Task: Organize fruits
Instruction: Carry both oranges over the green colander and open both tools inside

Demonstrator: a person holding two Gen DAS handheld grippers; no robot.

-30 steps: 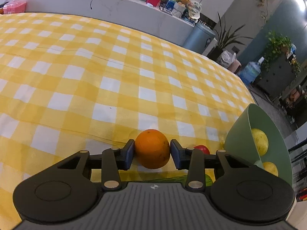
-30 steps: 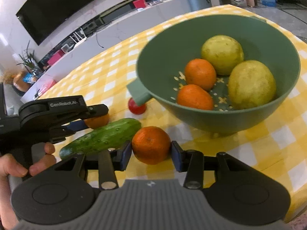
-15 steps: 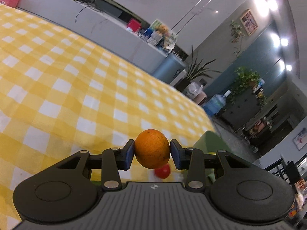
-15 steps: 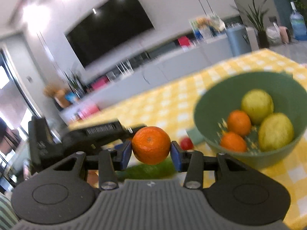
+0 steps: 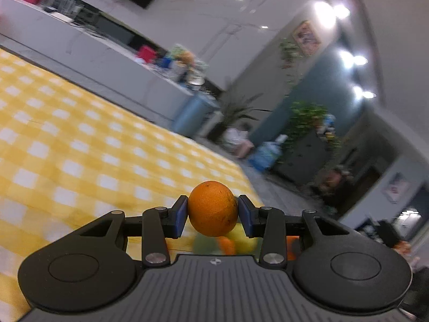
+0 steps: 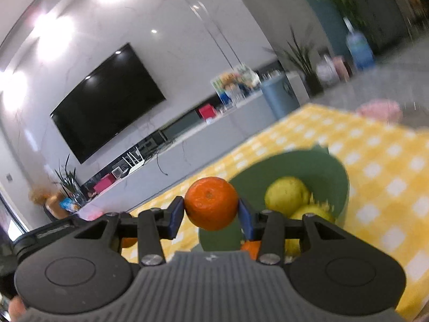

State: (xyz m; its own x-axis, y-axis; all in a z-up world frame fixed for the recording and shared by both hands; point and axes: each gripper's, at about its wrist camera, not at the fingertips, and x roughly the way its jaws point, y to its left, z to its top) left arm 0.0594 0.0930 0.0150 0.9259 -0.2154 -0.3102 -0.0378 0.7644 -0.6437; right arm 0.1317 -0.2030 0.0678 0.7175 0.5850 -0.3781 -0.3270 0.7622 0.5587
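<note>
Oranges sit clamped in both tools: the left gripper [image 5: 212, 216] pinches a rough-skinned orange [image 5: 212, 208] between its blue pads, the right gripper [image 6: 211, 214] squeezes a glossier tangerine [image 6: 211, 203], each held across its middle so it cannot roll free. Both fruits hang clear of the yellow-checked counter [image 6: 380, 166]. Beyond the tangerine stands the green bowl [image 6: 340, 177], already holding yellow fruit [image 6: 287, 196], likely the drop-off.

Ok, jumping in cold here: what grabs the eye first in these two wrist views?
Each gripper is clamped on a round orange fruit: the left gripper on an orange, the right gripper on a mandarin. Just past the mandarin sits a green bowl with yellow-green fruits, on a yellow checked tablecloth.
</note>
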